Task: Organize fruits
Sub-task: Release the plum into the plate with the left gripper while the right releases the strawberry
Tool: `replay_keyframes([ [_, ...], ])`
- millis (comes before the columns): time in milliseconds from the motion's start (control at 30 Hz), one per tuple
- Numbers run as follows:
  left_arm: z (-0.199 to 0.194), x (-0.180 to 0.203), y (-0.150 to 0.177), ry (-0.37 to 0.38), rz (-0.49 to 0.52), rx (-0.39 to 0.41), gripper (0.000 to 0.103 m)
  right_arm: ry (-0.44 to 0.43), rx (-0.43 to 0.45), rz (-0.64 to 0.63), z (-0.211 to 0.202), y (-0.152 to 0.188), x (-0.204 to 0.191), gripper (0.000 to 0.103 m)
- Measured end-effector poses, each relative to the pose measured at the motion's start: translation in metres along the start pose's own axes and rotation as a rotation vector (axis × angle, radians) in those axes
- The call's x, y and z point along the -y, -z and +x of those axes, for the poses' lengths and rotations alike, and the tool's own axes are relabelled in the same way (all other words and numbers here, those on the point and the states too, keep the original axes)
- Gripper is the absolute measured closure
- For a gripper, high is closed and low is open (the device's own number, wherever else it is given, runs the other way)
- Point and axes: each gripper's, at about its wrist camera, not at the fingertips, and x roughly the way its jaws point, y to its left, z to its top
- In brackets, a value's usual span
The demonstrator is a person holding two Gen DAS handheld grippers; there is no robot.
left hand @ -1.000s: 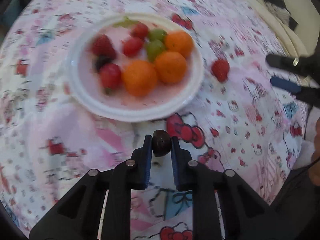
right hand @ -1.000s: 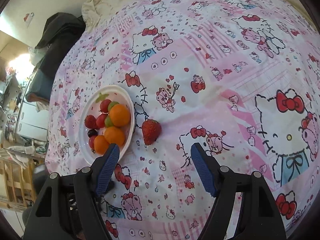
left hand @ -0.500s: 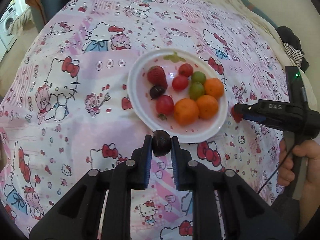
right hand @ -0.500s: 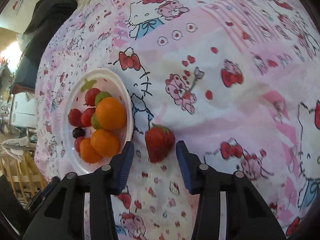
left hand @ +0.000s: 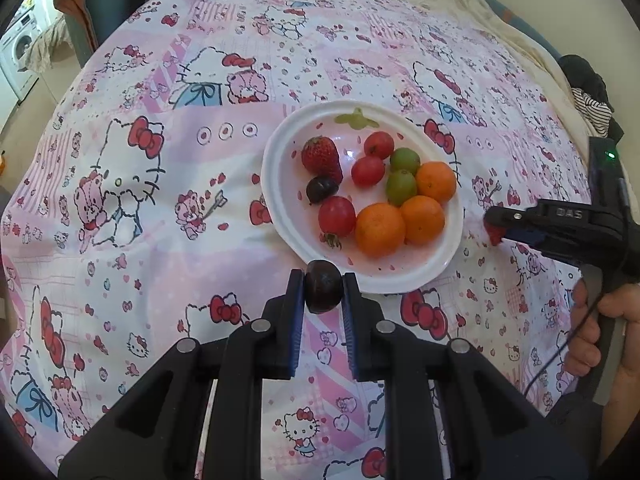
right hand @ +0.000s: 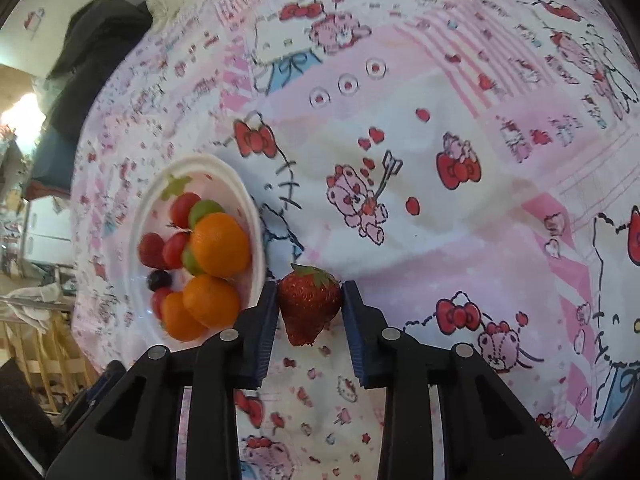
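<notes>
a red strawberry with green leaves (right hand: 309, 304) sits low in the centre of the right wrist frame, clamped between the blue pads of the right gripper (right hand: 309, 310), tip toward the camera, on the pink cartoon-cat bedsheet (right hand: 440, 208). just to its left lies the white round plate (right hand: 251, 216) of oranges, red and green fruits. in the left wrist frame the left gripper (left hand: 323, 294) pinches a dark round plum (left hand: 323, 292) at the plate's lower rim; a person's hand (left hand: 600, 332) shows at the right edge.

Three oranges (left hand: 380, 230), two strawberries (left hand: 322, 155), two green fruits (left hand: 401, 187) (one plate (left hand: 276, 168))
</notes>
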Motion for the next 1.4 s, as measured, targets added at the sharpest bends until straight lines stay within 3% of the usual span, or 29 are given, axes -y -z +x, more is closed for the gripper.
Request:
replay_keyframes([
  [200,-0.013,-0.01,-0.008,-0.017,-0.022,0.057,0.088,-0.068,0.082,-0.017,-0.034,0.007,-0.009,0.07],
  [300,-0.016,-0.017,-0.014,-0.062,-0.025,0.083,0.088,-0.01,0.165,-0.108,-0.054,0.01,-0.026,0.07],
  [467,-0.022,-0.028,-0.028,-0.078,-0.049,0.117,0.088,-0.075,0.208,-0.157,-0.066,0.009,-0.042,0.07],
  [733,-0.021,-0.025,-0.066,-0.11,0.047,0.156,0.088,-0.107,0.205,-0.233,-0.054,0.0,-0.065,0.07],
  [833,-0.01,-0.021,-0.078,-0.077,0.078,0.16,0.088,-0.133,0.209,-0.258,-0.05,-0.005,-0.076,0.07],
  [1167,0.044,0.001,-0.084,-0.013,0.115,0.034,0.088,-0.165,0.123,-0.298,-0.007,-0.014,-0.098,0.07],
  [1400,0.061,0.002,-0.083,-0.022,0.105,-0.001,0.088,-0.172,0.035,-0.279,0.029,-0.013,-0.099,0.07],
])
